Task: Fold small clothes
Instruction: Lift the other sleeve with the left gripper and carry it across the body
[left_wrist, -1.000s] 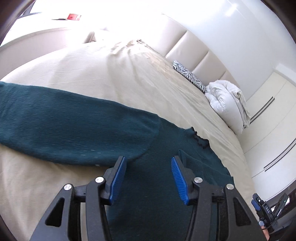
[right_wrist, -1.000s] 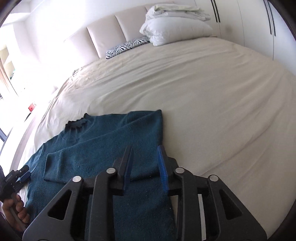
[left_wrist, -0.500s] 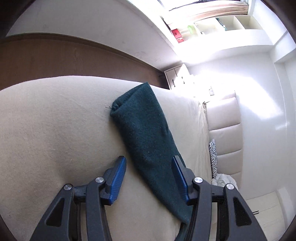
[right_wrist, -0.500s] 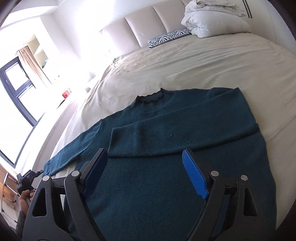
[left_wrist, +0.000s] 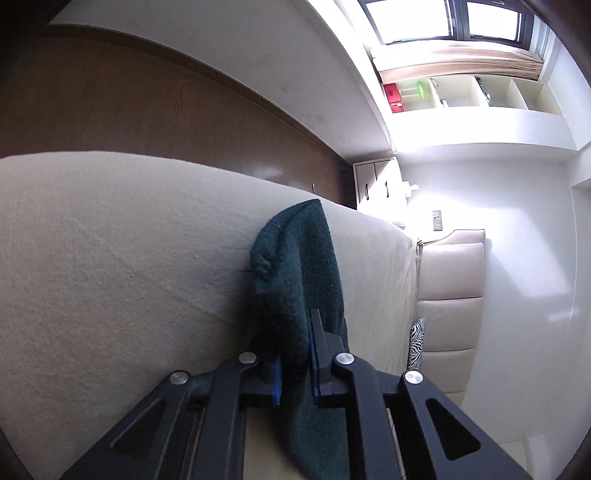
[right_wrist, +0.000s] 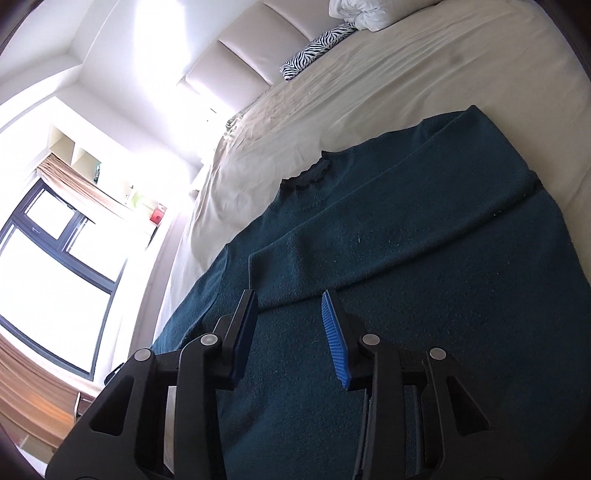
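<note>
The left gripper (left_wrist: 295, 354) is closed on the sleeve (left_wrist: 295, 266) of a dark teal sweater (right_wrist: 406, 277); the knit is squeezed between its blue pads, and the sleeve end sticks out ahead of the fingertips, lying on the beige sheet of the bed (left_wrist: 110, 258). Its jaws have just been closing on this sleeve.

The right gripper (right_wrist: 290, 325) hovers over the body of the sweater, which lies flat on the bed under and ahead of it. Its jaws have just been closing, but a gap remains between the two blue pads and no cloth is pinched there. Just ahead of its fingertips, the other sleeve (right_wrist: 388, 236) is folded across the chest of the sweater. The ruffled collar (right_wrist: 306, 175) is further ahead of this gripper.

Far beyond the sweater, at the padded headboard (right_wrist: 243, 62), there is a zebra-striped pillow (right_wrist: 317, 48) and a white duvet (right_wrist: 365, 13). To the left of the right gripper a window (right_wrist: 55, 288) is seen.
</note>
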